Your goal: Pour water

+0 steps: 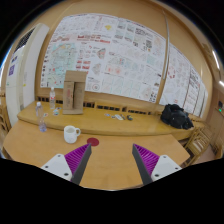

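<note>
Gripper point(112, 160) held above the wooden table point(110, 150), fingers apart and empty, white mug point(71, 133) just ahead, what looks like a clear bottle point(42, 122) beyond it, black bag point(177, 116) far off.

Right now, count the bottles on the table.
2. One clear bottle stands beside the cardboard box; a smaller bottle stands nearer, left of the white mug. The box could hide more. The jaws are open, holding nothing.

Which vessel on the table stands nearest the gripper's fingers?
The white mug, just ahead of the open gripper; the bottle and the taller bottle stand farther back.
</note>
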Action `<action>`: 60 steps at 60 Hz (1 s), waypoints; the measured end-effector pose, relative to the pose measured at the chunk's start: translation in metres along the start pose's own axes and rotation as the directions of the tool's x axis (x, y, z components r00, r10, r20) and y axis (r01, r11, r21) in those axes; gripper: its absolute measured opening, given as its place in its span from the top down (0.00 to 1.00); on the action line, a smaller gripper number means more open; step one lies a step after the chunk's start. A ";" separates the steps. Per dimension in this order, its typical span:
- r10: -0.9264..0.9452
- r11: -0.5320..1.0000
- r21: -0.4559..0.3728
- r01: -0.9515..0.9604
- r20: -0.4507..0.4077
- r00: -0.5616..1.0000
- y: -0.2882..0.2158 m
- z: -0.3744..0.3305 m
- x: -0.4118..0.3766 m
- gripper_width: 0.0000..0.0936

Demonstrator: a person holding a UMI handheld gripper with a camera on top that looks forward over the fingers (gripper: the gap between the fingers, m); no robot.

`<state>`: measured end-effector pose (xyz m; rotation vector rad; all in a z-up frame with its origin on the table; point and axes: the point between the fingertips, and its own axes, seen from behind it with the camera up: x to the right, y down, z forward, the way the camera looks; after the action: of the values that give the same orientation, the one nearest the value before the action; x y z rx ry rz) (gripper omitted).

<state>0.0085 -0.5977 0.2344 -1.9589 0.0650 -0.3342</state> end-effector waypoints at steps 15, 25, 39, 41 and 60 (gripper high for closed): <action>-0.027 0.996 -0.085 0.026 -0.011 1.000 0.055 0.005 -0.039 0.09; -0.022 0.988 -0.152 0.024 0.011 1.000 0.103 0.011 -0.115 0.09; 0.064 0.983 -0.178 -0.040 0.132 0.989 0.098 0.058 -0.300 0.09; 0.069 0.985 -0.164 -0.043 0.157 0.985 0.090 0.071 -0.328 0.10; 0.042 0.998 0.030 -0.052 0.283 0.958 -0.005 0.227 -0.518 0.10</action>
<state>-0.4288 -0.2895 0.0508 -1.9464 -0.0789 -0.0218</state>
